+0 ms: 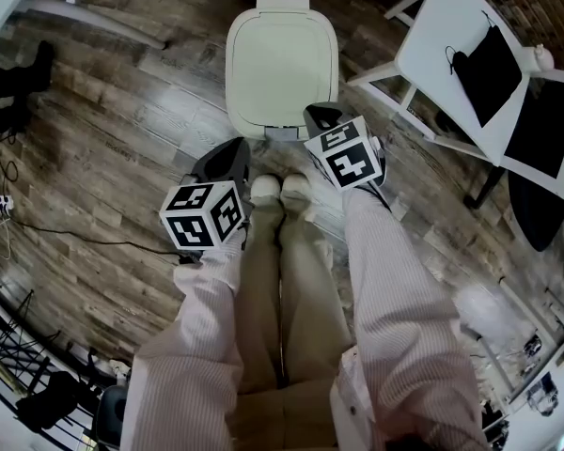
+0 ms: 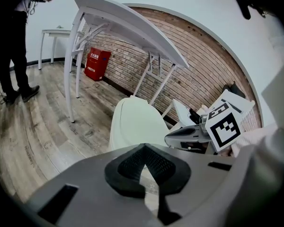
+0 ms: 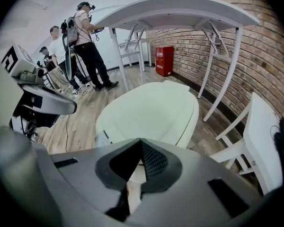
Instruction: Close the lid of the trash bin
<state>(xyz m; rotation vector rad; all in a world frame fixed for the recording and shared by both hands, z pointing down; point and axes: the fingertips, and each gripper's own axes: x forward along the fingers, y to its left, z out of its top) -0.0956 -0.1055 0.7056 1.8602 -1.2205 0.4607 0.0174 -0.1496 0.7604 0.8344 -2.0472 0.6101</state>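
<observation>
Currently holding left claw (image 2: 143, 146) and right claw (image 3: 141, 142) clenched, empty, just before trash bin (image 2: 118, 135), lid (image 1: 282, 59) down, on wooden floor (image 1: 103, 158).

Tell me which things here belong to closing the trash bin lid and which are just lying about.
Job in hand:
- trash bin
- lid, already down
- left gripper and right gripper, both shut and empty

Lying about:
- white table
- black bag on it
- red box by the brick wall
- floor cables
</observation>
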